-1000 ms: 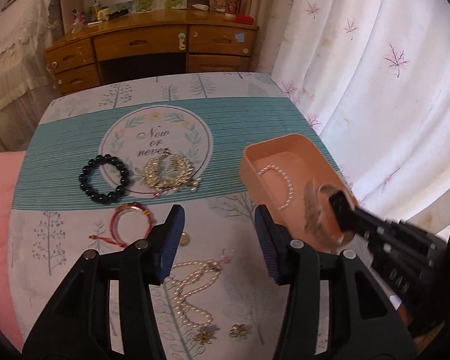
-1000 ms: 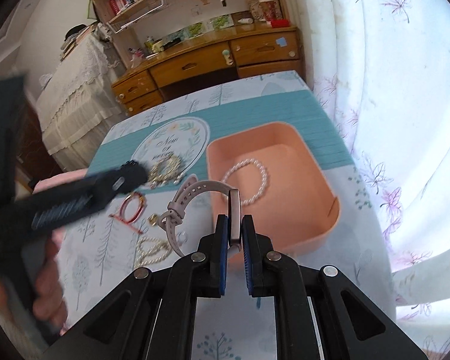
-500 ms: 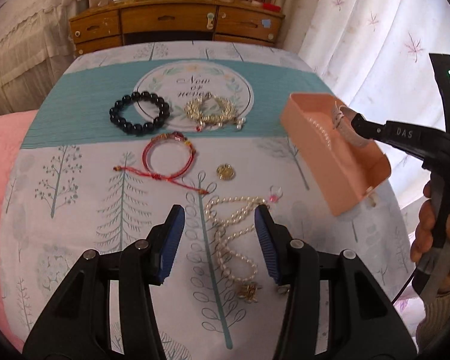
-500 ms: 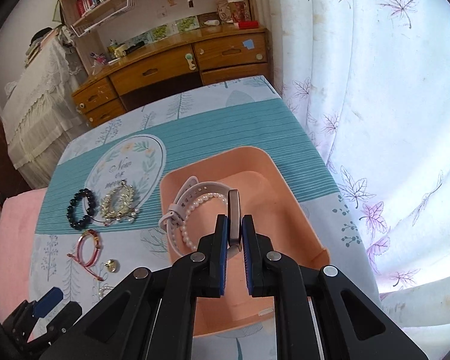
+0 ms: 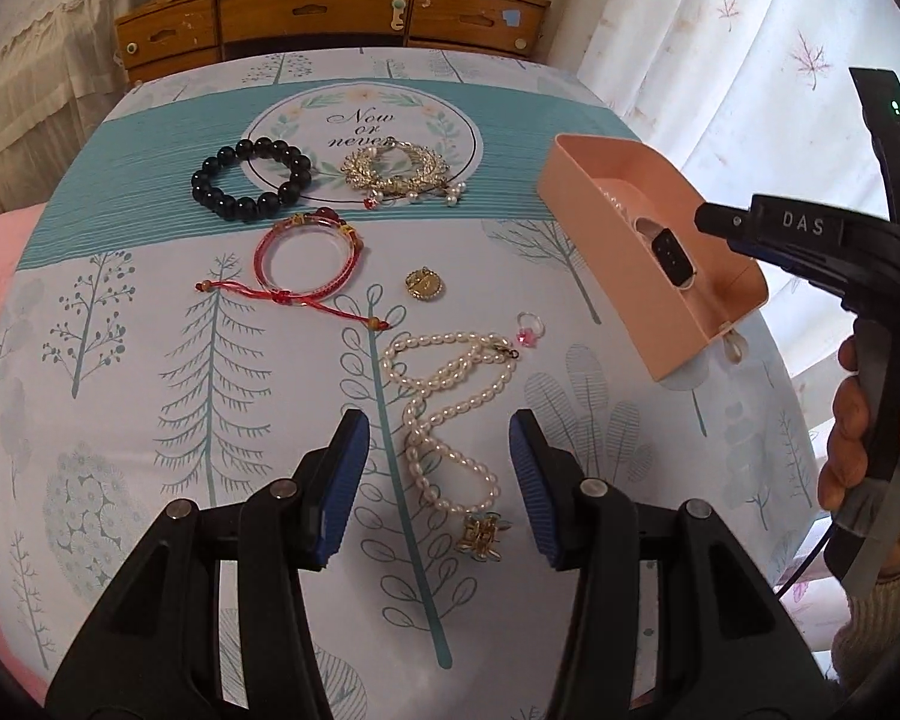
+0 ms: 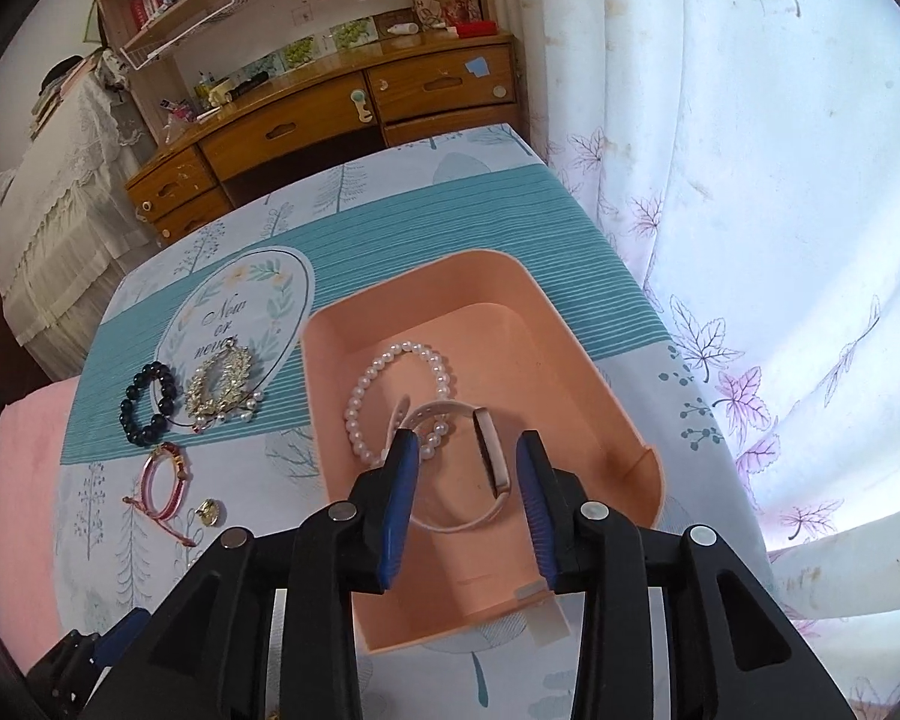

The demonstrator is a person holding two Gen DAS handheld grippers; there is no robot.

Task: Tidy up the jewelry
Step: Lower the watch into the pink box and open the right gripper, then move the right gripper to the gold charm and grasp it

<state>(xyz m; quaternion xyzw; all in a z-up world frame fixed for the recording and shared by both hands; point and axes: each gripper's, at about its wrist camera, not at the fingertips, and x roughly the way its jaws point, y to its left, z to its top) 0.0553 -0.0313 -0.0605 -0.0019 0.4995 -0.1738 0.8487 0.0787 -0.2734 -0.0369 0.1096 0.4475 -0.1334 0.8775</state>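
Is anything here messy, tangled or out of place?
Mostly the long pearl necklace: it lies in a loose, twisted heap on the tablecloth between the fingers of the open left claw. In the peach tray the watch rests across the pearl bracelet, under the open right claw.

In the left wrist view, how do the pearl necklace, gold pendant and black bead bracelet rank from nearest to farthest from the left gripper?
1. Pearl necklace, between the left gripper's fingers.
2. Gold pendant, farther ahead, centre.
3. Black bead bracelet, farthest, ahead left.
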